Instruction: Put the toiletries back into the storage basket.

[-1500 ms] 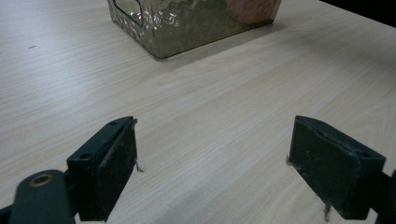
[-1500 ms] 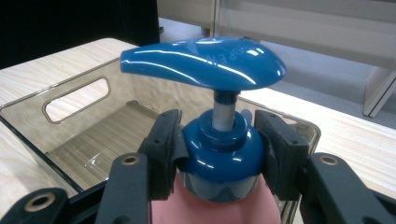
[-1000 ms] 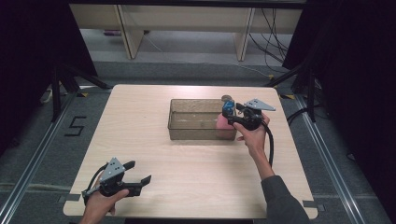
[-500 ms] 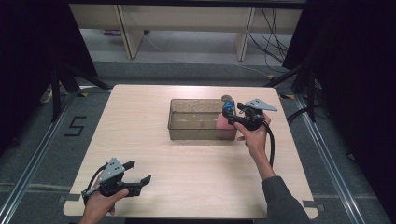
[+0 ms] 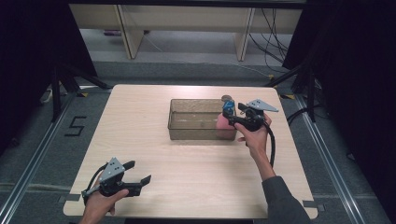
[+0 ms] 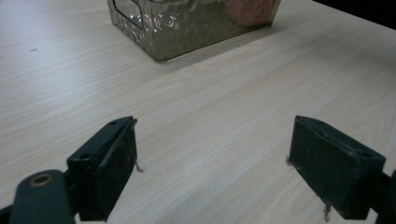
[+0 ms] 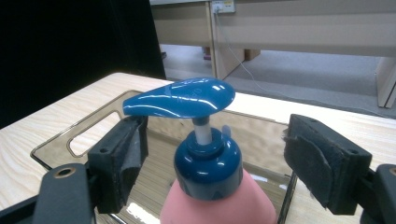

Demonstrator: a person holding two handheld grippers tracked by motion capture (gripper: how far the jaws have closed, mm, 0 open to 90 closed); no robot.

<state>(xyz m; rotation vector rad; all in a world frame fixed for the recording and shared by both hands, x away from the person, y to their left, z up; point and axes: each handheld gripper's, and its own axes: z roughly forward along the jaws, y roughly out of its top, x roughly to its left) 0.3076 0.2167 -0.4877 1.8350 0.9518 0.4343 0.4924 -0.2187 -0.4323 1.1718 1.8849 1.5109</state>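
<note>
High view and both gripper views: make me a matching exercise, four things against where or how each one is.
Things:
1. pump bottle
2. bin
3. left gripper
4. right gripper

States:
A. open over bare wood at the near left corner of the table
B. clear, brownish, in the middle of the table
C. pink with a blue pump, standing at the bin's right end
D. jaws just opening, either side of the blue cap, pads off it

Pairs: 1-C, 2-B, 3-A, 4-D
</note>
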